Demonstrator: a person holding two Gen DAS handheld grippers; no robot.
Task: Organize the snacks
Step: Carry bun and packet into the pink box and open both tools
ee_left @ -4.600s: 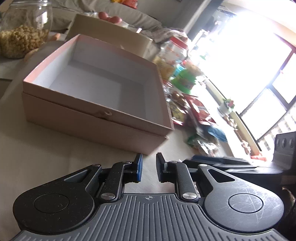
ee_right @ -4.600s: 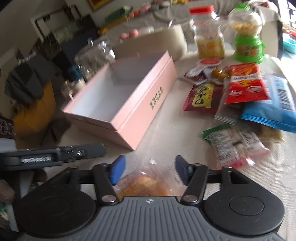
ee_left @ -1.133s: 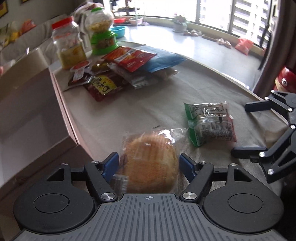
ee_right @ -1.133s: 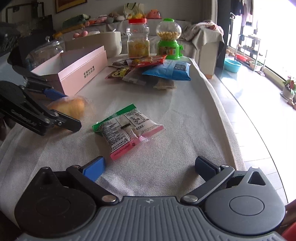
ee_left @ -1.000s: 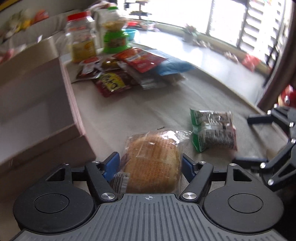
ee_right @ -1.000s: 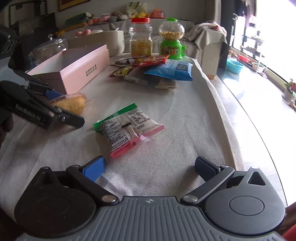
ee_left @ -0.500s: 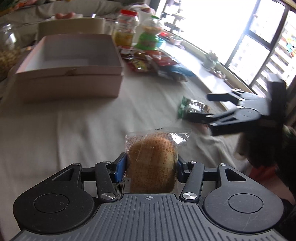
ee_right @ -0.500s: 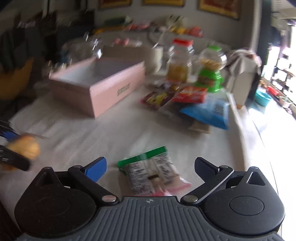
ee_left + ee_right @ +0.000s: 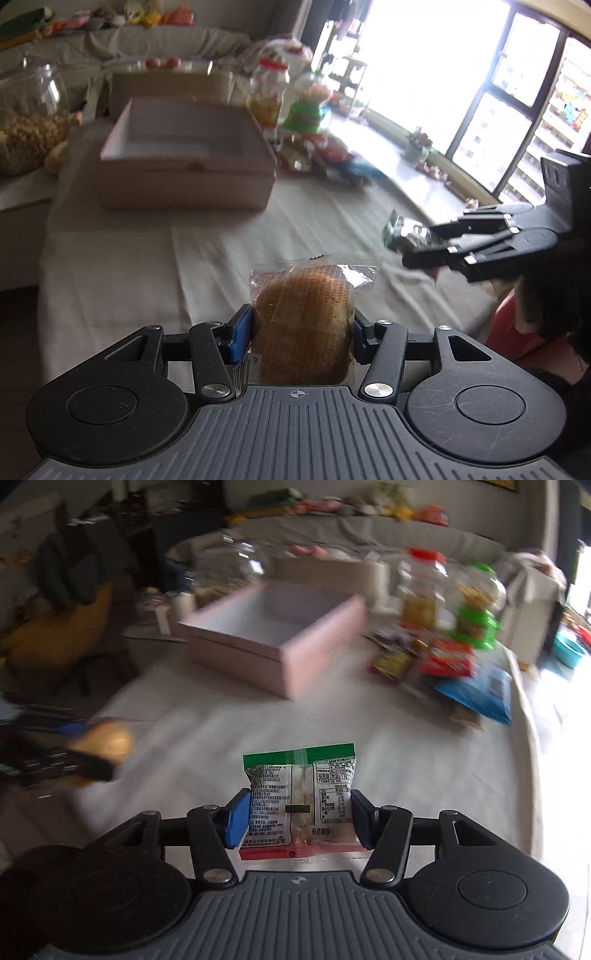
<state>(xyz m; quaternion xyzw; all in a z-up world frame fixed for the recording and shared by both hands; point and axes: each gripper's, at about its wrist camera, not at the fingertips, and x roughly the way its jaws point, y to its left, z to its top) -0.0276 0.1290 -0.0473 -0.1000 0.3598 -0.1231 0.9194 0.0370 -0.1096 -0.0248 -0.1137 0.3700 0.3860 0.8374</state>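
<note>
The left gripper (image 9: 303,328) is narrowed onto a round golden-brown bun in a clear plastic wrapper (image 9: 303,325), its blue pads pressed against both sides, holding it above the near edge of the cloth-covered tabletop (image 9: 155,251). The right gripper (image 9: 297,818) pinches a clear snack packet with a green top band and red bottom strip (image 9: 301,797) in the same way. The open pink rectangular cardboard box (image 9: 275,638) sits toward the tabletop's far edge, with a pile of colourful snack bags (image 9: 450,668) just beside it.
</note>
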